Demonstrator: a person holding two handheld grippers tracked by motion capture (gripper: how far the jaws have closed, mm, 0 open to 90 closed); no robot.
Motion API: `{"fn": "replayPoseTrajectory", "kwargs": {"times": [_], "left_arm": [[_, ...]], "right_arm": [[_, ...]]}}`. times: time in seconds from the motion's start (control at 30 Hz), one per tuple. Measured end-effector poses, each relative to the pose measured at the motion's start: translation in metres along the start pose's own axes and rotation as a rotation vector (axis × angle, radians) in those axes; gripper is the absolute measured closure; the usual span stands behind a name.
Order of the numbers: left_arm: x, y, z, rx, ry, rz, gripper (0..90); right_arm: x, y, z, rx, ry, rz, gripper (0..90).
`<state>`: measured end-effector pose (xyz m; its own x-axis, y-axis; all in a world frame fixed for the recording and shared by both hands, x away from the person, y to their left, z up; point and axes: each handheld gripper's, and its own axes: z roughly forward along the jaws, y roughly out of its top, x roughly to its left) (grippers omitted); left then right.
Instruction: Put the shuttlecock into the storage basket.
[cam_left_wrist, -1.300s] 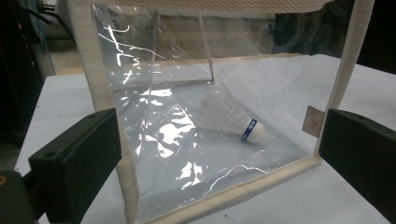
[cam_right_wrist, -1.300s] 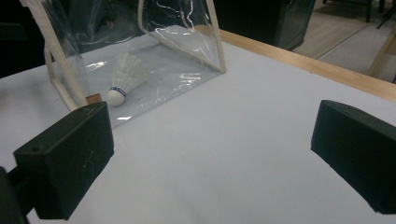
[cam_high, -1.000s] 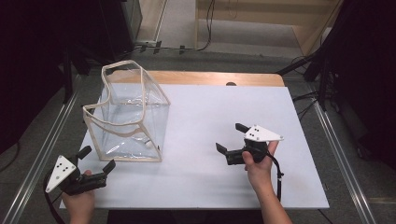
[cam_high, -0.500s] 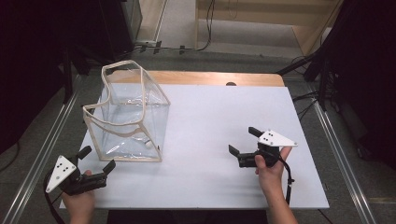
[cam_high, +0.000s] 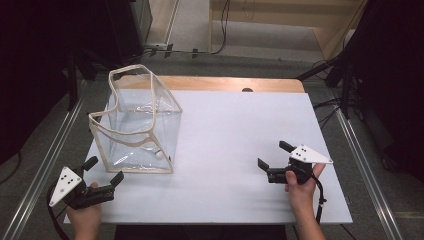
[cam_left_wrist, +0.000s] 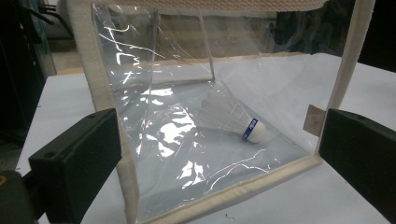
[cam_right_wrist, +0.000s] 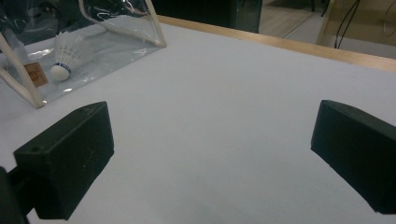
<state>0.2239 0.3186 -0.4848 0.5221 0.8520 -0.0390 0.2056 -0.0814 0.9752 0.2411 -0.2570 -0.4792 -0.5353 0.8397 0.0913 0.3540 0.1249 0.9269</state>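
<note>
Shuttlecock blurred by glare inside clear bag | both grippers' fingers wide

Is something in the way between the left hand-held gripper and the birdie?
Yes. The shuttlecock lies inside the clear bag, and the bag's see-through front wall stands between it and the open left hand-held gripper.

Our right gripper hangs over bare white table, jaws spread wide; far left we see the shuttlecock inside the clear bag.
</note>
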Motion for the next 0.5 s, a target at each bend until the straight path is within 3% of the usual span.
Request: {"fn": "replayPoseTrajectory", "kwargs": {"times": [0.5], "left_arm": [[0.000, 0.000, 0.000, 0.002, -0.001, 0.004, 0.0]], "right_arm": [[-0.020, -0.020, -0.020, 0.002, -0.038, 0.029, 0.0]]}}
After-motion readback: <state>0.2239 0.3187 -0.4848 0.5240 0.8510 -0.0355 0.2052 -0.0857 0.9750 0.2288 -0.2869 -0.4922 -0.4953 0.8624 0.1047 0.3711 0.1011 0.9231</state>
